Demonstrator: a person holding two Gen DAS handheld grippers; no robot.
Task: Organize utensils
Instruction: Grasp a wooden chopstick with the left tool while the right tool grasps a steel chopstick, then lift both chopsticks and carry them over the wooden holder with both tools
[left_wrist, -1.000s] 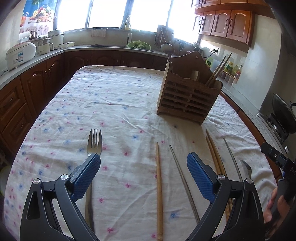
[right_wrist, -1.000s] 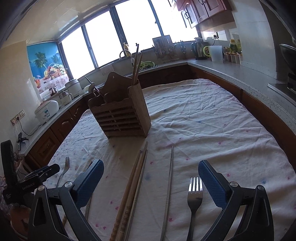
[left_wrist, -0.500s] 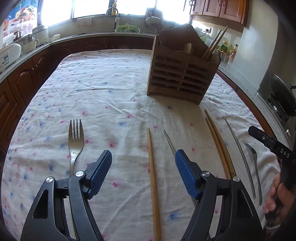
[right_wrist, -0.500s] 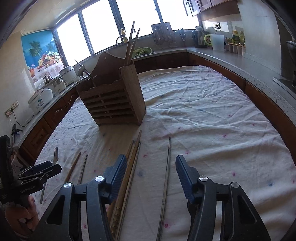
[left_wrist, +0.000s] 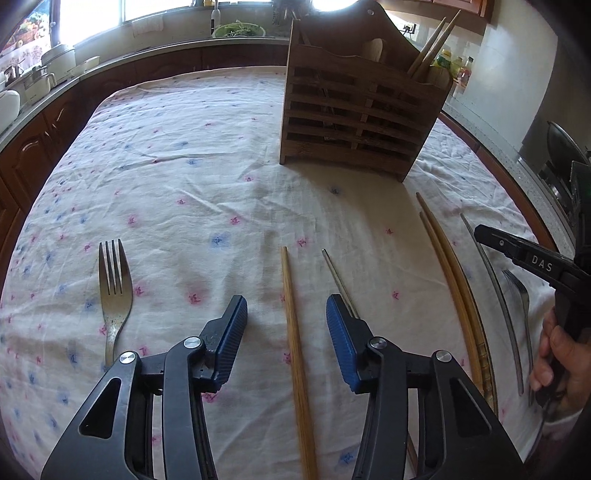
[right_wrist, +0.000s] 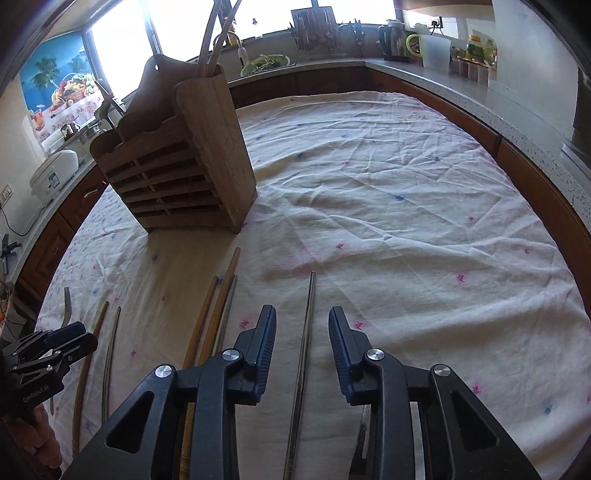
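Closing on both sides: left gripper (left_wrist: 286, 317) has narrowed around the wooden chopstick (left_wrist: 295, 354), right gripper (right_wrist: 302, 328) around the metal chopstick (right_wrist: 304, 354). Fingers not yet touching; both sticks lie on the table (right_wrist: 406, 221), near the holder (right_wrist: 184, 173). Pickup looks imminent.

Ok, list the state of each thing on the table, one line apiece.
Left claw: open, just been closing, astride the wooden chopstick.
Right claw: open, just been closing, astride the metal chopstick.
Wooden holder: upright, chopsticks inside.
Fork: lying flat on the tablecloth, untouched.
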